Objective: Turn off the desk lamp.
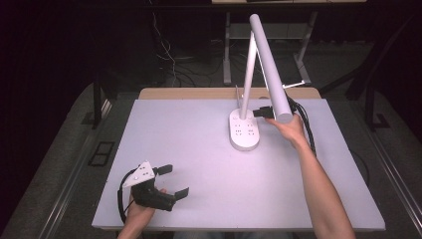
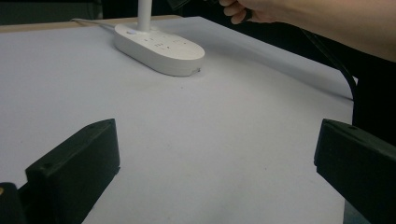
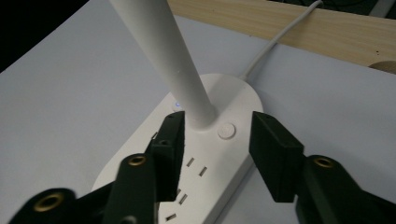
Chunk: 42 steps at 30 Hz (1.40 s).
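My right gripper (image 3: 215,140) has its jaws apart, hovering just over the desk lamp's base (image 3: 196,158), holding nothing. In the right gripper view the two black jaws sit either side of the lamp's white stem (image 3: 163,51) where it meets the base; can't tell if either jaw touches. A round button (image 3: 226,130) shows between the jaws, a small blue light (image 3: 177,104) glows by the stem's foot, and socket slots (image 3: 196,167) run down the base. In the high view the right gripper (image 1: 263,113) is mostly hidden behind the lamp's long tubular head (image 1: 271,67).

My left gripper (image 1: 176,180) is wide open w/ nothing in it, at the table's near-left corner, well apart from the lamp. In the left gripper view its jaws stand far apart over bare table, one low left, the other at the right edge.

The table (image 1: 189,149) is a pale lilac-white sheet w/ a wood strip (image 1: 199,93) along the far edge. The lamp base (image 1: 244,130) sits far-centre, white cord (image 3: 275,39) running off toward the wood strip. Beyond: dark floor, cables, metal table legs (image 1: 227,50).

Right forearm (image 1: 321,184) reaches diagonally from bottom right up to the lamp, hand (image 1: 291,127) under the lamp head. Left hand (image 1: 138,211) sits low at the near edge, gripping from behind, grey three-cornered plate (image 1: 139,174) on top.
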Available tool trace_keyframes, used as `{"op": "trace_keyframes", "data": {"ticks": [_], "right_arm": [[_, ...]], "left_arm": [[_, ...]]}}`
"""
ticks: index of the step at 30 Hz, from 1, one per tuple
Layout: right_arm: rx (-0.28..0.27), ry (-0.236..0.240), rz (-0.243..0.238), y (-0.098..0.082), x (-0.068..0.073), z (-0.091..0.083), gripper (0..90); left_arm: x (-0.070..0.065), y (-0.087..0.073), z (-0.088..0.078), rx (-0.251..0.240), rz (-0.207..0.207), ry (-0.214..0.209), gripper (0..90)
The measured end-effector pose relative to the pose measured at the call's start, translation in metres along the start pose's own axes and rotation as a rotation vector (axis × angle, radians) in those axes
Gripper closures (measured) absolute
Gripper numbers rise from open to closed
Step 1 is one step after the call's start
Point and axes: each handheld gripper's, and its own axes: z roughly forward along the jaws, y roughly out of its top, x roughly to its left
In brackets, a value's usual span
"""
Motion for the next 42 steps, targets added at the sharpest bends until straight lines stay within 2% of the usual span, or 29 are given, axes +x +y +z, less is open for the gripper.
{"op": "trace_keyframes", "data": {"ticks": [6, 7, 8, 11, 18, 22, 31, 34, 42], "right_arm": [[0.017, 0.0, 0.025, 0.003, -0.005, 0.005, 77.5], [0.017, 0.0, 0.025, 0.003, -0.005, 0.005, 77.5], [0.018, -0.001, 0.03, 0.005, -0.006, 0.006, 83.3], [0.023, -0.004, 0.034, 0.006, -0.007, 0.01, 89.7], [0.031, -0.013, 0.051, 0.006, -0.01, 0.023, 89.9], [0.037, -0.002, 0.069, 0.005, -0.012, 0.03, 89.9], [0.051, 0.013, 0.07, -0.001, -0.011, 0.048, 90.0], [0.038, 0.036, 0.081, -0.003, -0.013, 0.05, 90.0], [0.04, 0.031, 0.091, -0.005, -0.012, 0.051, 90.0]], "left_arm": [[0.0, 0.0, 0.0, 0.0, 0.001, 0.001, 0.0], [0.0, 0.0, 0.0, 0.0, 0.001, 0.001, 0.0], [0.0, 0.0, 0.0, 0.002, 0.001, 0.002, 0.0], [0.0, 0.0, 0.0, 0.001, 0.002, 0.002, 0.0], [-0.001, 0.0, 0.0, 0.002, 0.004, 0.004, 0.0], [-0.001, 0.0, 0.0, 0.0, 0.002, 0.004, 0.0], [-0.001, 0.0, 0.0, 0.006, 0.011, 0.001, 0.0], [-0.001, 0.0, 0.0, 0.004, 0.007, 0.002, 0.0], [-0.003, 0.0, -0.001, 0.002, 0.011, -0.002, 0.0]]}}
